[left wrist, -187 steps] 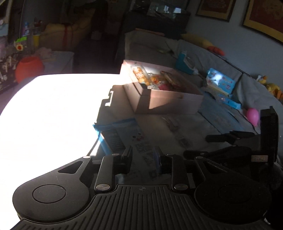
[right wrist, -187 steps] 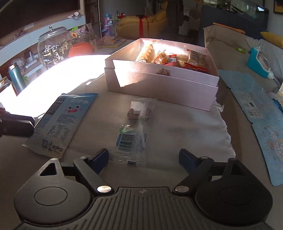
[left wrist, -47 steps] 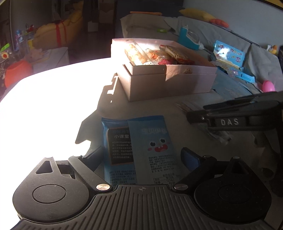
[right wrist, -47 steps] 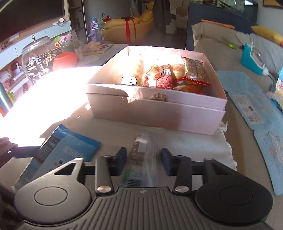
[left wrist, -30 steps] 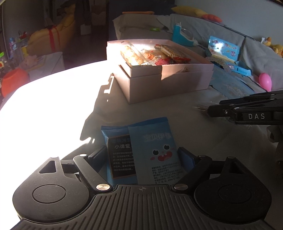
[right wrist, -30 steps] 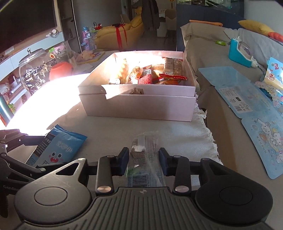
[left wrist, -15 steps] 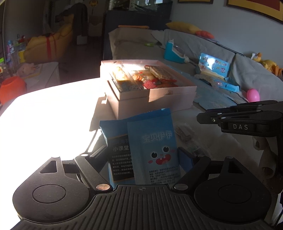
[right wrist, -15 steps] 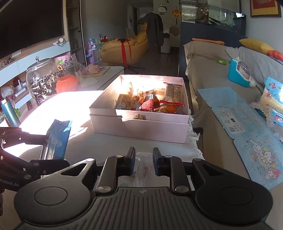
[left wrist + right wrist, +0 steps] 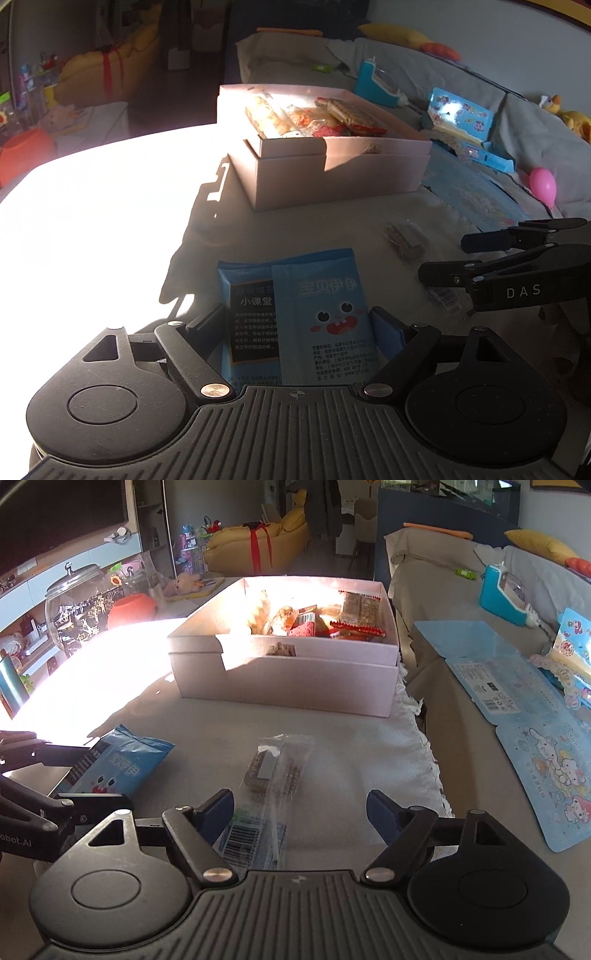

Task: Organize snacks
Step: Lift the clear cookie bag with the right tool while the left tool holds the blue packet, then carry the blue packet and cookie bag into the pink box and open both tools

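Two snack packets lie on the cloth-covered tabletop (image 9: 351,760), short of the pale pink cardboard box (image 9: 288,679) already holding wrapped snacks. Leftmost, the left claw (image 9: 297,325) stands spread around the flat blue foil pouch with a cartoon face (image 9: 325,317); whether its pads touch the pouch, I cannot tell. Light and crinkly, that pouch probably takes best by an edge seam. Further right, the right claw (image 9: 300,812) is released, wide apart, over the clear plastic-wrapped brown bar (image 9: 273,771), likely slippery and crumbly, so pinch mid-wrapper gently.
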Demonstrator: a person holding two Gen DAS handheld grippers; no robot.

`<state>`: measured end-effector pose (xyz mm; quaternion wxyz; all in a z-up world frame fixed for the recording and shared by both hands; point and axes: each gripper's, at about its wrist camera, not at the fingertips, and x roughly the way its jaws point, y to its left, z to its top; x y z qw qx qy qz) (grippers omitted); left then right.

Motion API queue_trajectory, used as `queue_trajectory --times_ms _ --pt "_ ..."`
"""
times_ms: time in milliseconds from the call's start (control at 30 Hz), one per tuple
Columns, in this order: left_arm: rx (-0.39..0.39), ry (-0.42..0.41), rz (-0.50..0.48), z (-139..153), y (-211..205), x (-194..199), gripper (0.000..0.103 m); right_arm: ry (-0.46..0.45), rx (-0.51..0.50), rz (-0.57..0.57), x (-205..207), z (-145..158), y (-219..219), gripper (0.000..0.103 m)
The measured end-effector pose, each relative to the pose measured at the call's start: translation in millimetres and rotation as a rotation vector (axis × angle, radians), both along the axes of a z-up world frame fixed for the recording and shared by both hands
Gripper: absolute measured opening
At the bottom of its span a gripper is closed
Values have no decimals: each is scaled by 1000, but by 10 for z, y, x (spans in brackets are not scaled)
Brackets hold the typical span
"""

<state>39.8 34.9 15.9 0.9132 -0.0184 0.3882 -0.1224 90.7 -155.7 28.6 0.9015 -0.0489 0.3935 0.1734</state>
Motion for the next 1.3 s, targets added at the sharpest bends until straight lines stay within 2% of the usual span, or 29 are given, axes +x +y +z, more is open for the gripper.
queue_trajectory --times_ms 167,300,400,467,500,733,900,1000,1067,1133,1300 --pt "40 -24 -7 -29 -60 -44 90 -21 15 -11 5 -50 32 79" --pt "49 -36 -7 -40 -67 -65 90 -25 11 9 33 -20 142 64" --pt "64 -43 -10 -45 -79 -68 90 -21 7 42 77 8 273 63" --pt "70 -45 -13 -52 -75 -72 90 -25 -20 56 119 9 369 53" --pt "73 -46 -15 -51 -73 -72 90 -19 -34 58 135 14 404 36" --pt "97 -57 -21 -68 -96 -83 91 -68 17 59 -18 270 278 37" --pt "102 -55 -26 -51 -90 -65 89 -109 13 33 -86 448 131 37" --pt "36 -58 -27 36 -57 -97 85 -136 19 24 -137 553 57 37" --pt "-6 -112 -23 188 -39 -158 85 -160 35 18 -186 640 6 37" --pt "-14 -205 -21 399 -46 -240 85 -187 53 13 -237 739 -44 37" --pt "-73 -454 -20 1139 -38 -199 87 -289 76 4 -302 1073 -163 37"
